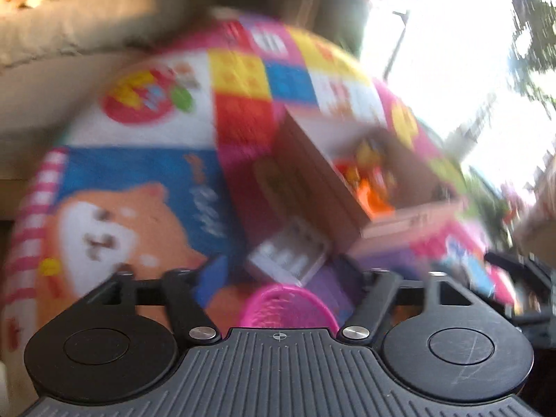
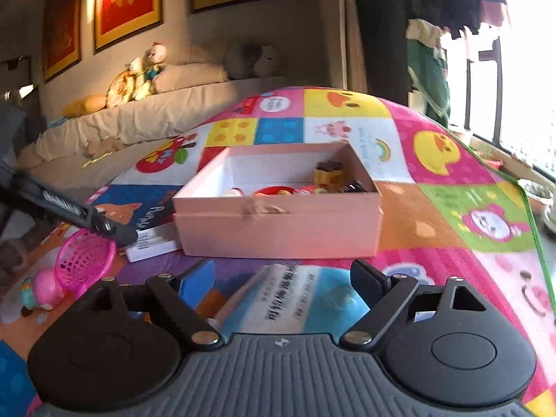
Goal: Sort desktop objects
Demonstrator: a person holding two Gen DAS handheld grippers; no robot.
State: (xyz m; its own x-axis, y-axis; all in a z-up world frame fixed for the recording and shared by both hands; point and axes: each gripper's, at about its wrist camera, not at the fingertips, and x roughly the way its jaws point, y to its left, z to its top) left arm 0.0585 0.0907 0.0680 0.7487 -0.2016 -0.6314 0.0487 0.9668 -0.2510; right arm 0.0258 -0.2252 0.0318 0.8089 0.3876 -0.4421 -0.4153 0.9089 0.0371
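A: Where does the pink box (image 2: 278, 205) sit for you?

B: It rests open-topped on the cartoon play mat (image 2: 451, 160), with small toys (image 2: 326, 173) lying inside toward its right end. My right gripper (image 2: 283, 281) points at its near wall, and a blue-and-white packet (image 2: 299, 299) lies on the mat just before that wall, between my right fingers; they stand wide apart and I see no pad pressing on it.

A: And left of the box?

B: A white carton (image 2: 153, 243) lies against the box's near left corner. Further left lies a pink mesh basket (image 2: 85, 259), with a pink toy (image 2: 40, 293) beside it.

A: Your left gripper (image 1: 283, 278)?

B: Its view is blurred. The jaws are parted with nothing clamped; the basket lies just under them, the carton beyond it, the box behind that
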